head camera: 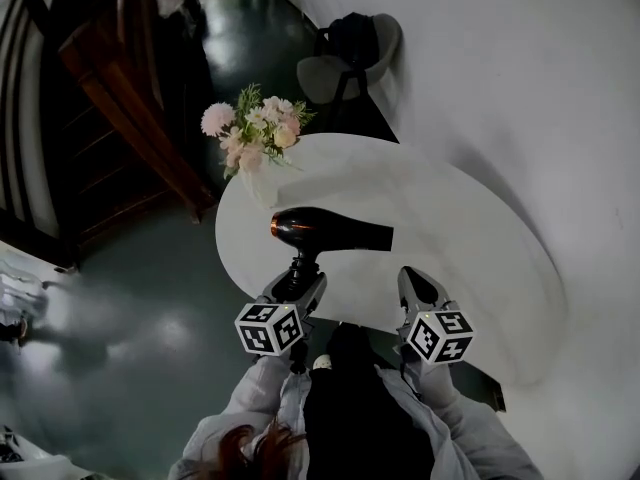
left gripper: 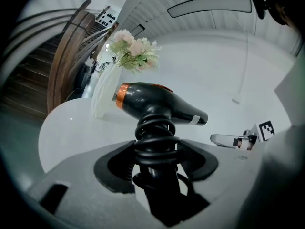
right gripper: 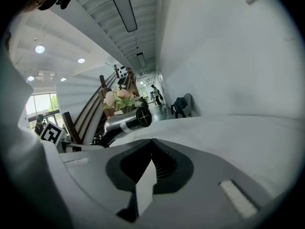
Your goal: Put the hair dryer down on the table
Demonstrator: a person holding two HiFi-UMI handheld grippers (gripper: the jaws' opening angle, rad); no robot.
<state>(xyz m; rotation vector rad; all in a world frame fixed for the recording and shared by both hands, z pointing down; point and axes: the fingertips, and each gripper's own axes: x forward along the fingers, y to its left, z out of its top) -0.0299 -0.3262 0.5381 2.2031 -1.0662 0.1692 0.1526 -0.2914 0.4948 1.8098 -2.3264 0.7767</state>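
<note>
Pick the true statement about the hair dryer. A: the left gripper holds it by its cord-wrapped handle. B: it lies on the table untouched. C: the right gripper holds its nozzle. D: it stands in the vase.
A: the fingers of the left gripper clamp the hair dryer by its cord-wrapped handle; the right gripper is shut and empty.

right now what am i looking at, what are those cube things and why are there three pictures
No robot here: a person holds a gripping tool in each hand; the patterned cubes are part of them. One picture comes from a camera on the person's head, looking down; the other two from cameras riding on each tool. The left tool is clamped on the cord-wrapped handle of a black hair dryer over a round white table. The right tool is shut and empty. A vase of flowers stands on the table.
</note>
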